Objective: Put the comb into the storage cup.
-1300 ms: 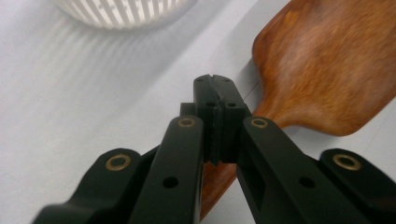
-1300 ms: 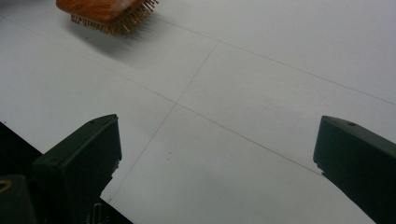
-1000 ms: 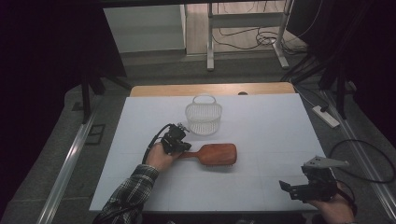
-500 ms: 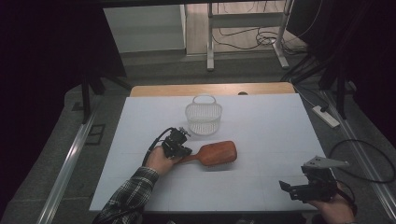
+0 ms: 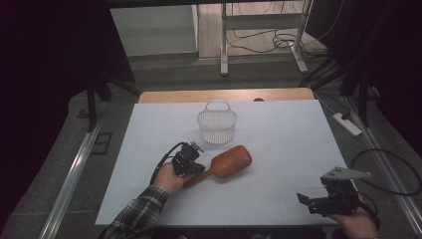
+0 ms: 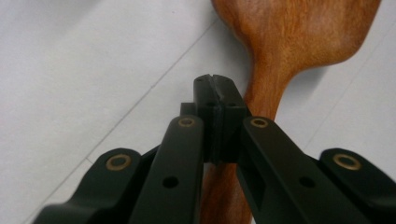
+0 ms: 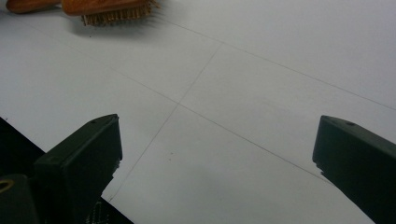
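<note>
A wooden hairbrush (image 5: 230, 162) lies bristles-down at the middle of the white table (image 5: 288, 134), its head angled toward the far right. My left gripper (image 5: 193, 168) sits over the brush's handle (image 6: 268, 88), jaws shut pad to pad with nothing between them. The handle runs beneath and just right of the tips (image 6: 215, 91); I cannot tell if they touch it. My right gripper (image 5: 311, 201) hovers at the near right corner, open and empty (image 7: 217, 135). The hairbrush (image 7: 107, 9) shows far off at the top left of the right gripper view.
A white wire basket (image 5: 216, 124) stands upright just beyond the brush. The table's near edge (image 7: 56, 149) runs close under the right gripper. A power strip (image 5: 347, 124) lies on the floor at the right, and desk legs and cables stand behind the table.
The brush has swung from lying level to slanting, its handle end now nearer the person. My left gripper moved a little toward the near side with it. The right gripper kept still.
</note>
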`<state>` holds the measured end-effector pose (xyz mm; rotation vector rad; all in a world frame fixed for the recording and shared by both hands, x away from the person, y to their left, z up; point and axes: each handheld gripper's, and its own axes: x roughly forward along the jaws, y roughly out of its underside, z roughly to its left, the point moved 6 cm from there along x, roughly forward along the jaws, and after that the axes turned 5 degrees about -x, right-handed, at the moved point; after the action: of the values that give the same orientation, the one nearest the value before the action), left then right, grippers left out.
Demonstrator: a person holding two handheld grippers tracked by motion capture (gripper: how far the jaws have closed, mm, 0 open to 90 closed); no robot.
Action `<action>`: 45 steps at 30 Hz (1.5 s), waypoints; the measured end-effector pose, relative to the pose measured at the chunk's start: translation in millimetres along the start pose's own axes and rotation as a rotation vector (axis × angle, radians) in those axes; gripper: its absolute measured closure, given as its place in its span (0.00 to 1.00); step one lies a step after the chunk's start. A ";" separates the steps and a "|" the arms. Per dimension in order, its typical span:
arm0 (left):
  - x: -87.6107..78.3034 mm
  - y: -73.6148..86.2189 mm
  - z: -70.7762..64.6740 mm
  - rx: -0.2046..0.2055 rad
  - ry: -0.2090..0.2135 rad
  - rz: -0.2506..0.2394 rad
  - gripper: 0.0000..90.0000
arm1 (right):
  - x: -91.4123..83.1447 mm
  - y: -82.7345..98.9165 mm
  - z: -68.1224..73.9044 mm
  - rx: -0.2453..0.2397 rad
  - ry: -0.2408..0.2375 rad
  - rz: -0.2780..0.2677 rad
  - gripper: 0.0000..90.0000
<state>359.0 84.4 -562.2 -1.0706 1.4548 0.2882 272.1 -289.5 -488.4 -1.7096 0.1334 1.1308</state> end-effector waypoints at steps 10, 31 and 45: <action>1.7 9.9 -15.3 0.006 -0.012 0.024 0.99 | -0.2 -0.1 0.8 -0.008 -0.001 -0.002 0.02; -30.8 16.9 -14.6 -0.036 0.003 -0.074 0.92 | -0.1 -0.3 1.4 -0.014 -0.002 -0.001 0.02; -37.5 12.6 -21.6 -0.021 0.011 -0.107 0.52 | 0.1 -0.2 1.6 -0.015 -0.003 0.001 0.02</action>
<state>329.1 91.8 -529.3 -1.1644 1.4019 0.2227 271.3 -288.1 -488.4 -1.7210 0.1235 1.1378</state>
